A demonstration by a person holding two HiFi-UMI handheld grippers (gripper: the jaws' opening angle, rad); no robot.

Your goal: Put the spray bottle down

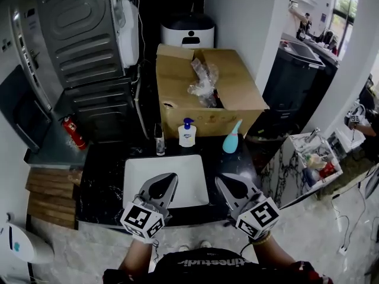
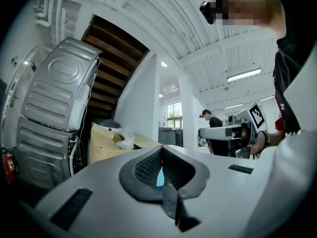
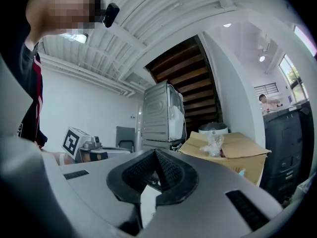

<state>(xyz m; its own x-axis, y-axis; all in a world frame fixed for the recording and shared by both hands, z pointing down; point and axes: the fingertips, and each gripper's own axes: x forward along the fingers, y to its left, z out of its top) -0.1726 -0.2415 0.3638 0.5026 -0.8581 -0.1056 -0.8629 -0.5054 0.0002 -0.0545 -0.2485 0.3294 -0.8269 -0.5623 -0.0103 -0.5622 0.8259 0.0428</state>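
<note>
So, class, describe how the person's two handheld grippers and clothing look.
Both the left gripper and right gripper have pale grey plastic bodies tapering to points, with black ribbed pads. Each carries a white cube with black square markers. The person wears a black top with pale lettering.

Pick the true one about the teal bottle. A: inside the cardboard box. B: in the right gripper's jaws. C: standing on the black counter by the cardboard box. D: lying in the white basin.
C: the teal bottle stands on the black counter in front of the cardboard box; the left gripper and the right gripper are shut on nothing.
</note>
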